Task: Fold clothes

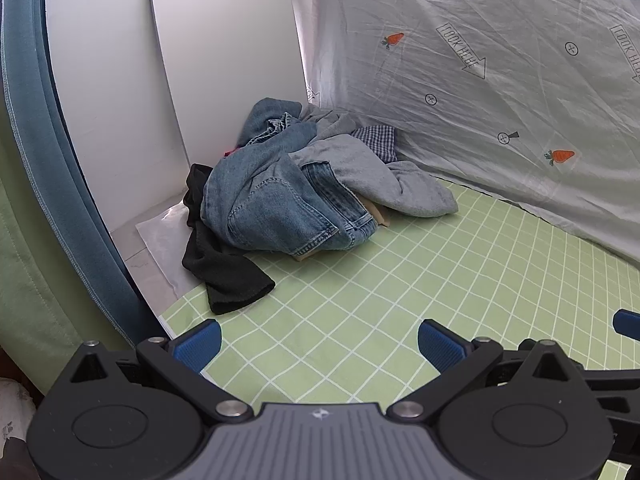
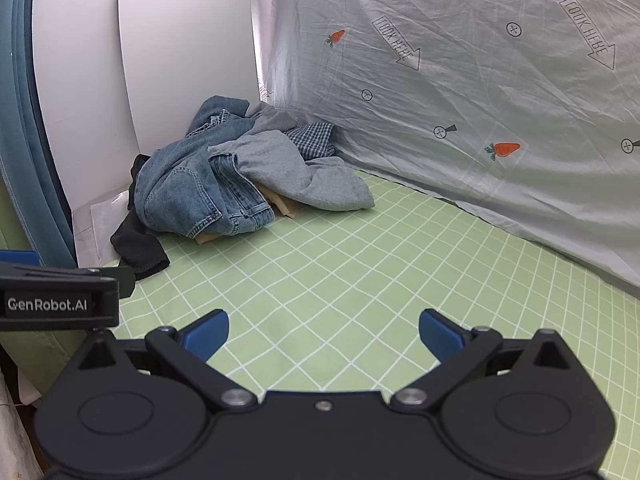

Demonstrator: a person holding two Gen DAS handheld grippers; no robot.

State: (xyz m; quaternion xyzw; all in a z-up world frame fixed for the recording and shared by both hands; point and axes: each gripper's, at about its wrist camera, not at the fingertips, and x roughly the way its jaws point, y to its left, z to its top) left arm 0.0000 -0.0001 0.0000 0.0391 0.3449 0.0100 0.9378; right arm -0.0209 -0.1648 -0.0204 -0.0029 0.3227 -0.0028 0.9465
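Observation:
A heap of clothes lies at the far left corner of the green checked table: blue jeans [image 1: 276, 204] [image 2: 192, 196] on top, a grey sweatshirt [image 1: 368, 172] [image 2: 296, 168] to their right, a black garment [image 1: 224, 268] [image 2: 138, 246] at the left, a checked blue cloth [image 1: 378, 140] [image 2: 312, 140] behind, and a tan piece [image 1: 378, 214] [image 2: 284, 204] underneath. My left gripper [image 1: 320, 344] is open and empty, well short of the heap. My right gripper [image 2: 324, 334] is open and empty, beside the left one.
A white board [image 1: 224, 56] [image 2: 188, 52] leans behind the heap. A carrot-print sheet [image 1: 500, 92] [image 2: 480, 100] hangs along the back and right. A teal curtain edge [image 1: 36, 140] is at the left. The green checked cloth [image 1: 420, 268] [image 2: 360, 264] covers the table.

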